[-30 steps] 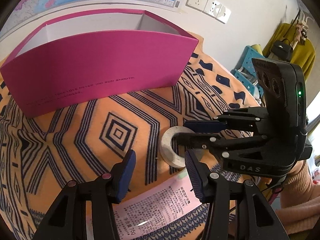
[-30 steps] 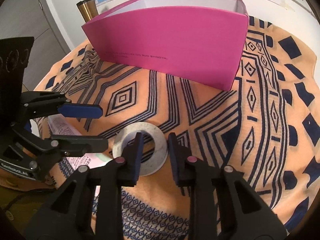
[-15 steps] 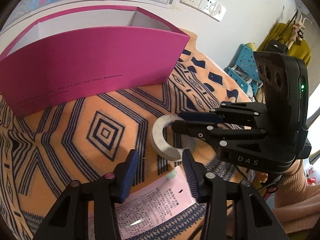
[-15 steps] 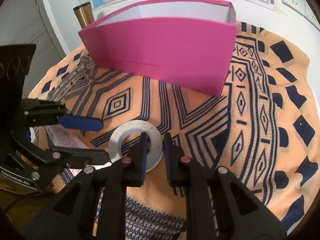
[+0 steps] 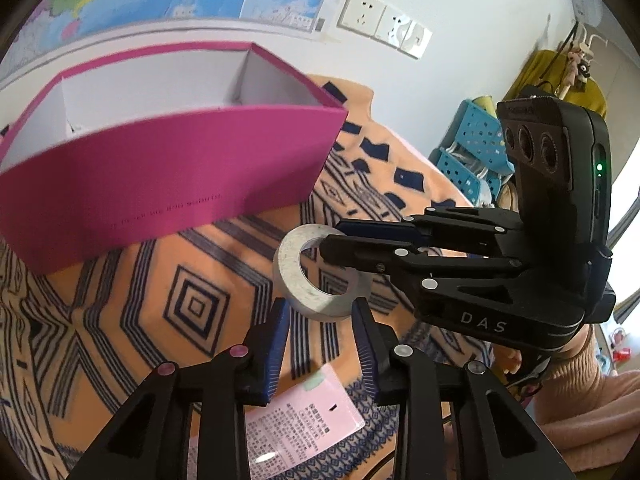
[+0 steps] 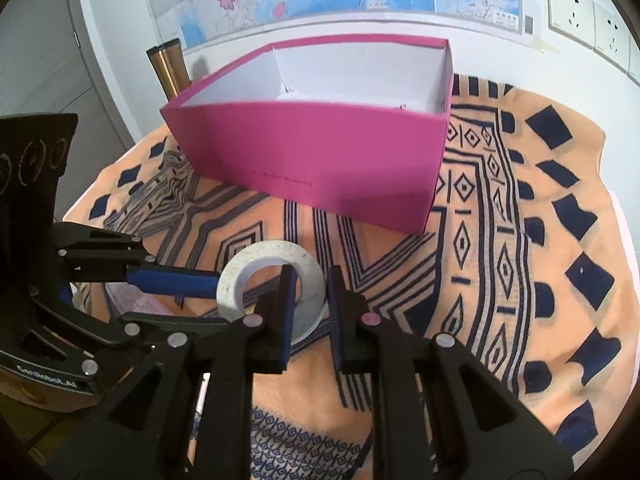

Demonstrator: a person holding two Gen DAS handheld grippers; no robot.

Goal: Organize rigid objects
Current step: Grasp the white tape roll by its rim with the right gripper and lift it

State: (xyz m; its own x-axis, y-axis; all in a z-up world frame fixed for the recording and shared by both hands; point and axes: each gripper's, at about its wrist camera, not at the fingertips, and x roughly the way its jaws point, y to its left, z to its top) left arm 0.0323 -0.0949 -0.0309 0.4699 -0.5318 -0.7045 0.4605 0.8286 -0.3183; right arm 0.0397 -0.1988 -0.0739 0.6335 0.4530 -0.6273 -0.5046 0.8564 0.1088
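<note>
A white tape roll (image 6: 269, 280) is lifted above the patterned cloth, tilted; it also shows in the left wrist view (image 5: 298, 276). My right gripper (image 6: 312, 312) is shut on the roll's rim, one finger through its hole; it reaches in from the right in the left wrist view (image 5: 336, 240). My left gripper (image 5: 320, 344) is open and empty, just below the roll, above a pink leaflet (image 5: 304, 424). The open pink box (image 6: 320, 148) with a white inside stands behind; it also shows in the left wrist view (image 5: 168, 168).
An orange cloth with dark blue patterns (image 6: 500, 240) covers the round table. A bronze flask (image 6: 168, 68) stands behind the box at the left. Blue plastic stools (image 5: 468, 152) and wall sockets (image 5: 384, 24) lie beyond the table's far right edge.
My right gripper has closed on the tape roll and lifted it off the cloth toward the pink box. My left gripper has risen too, with its fingers a little closer together.
</note>
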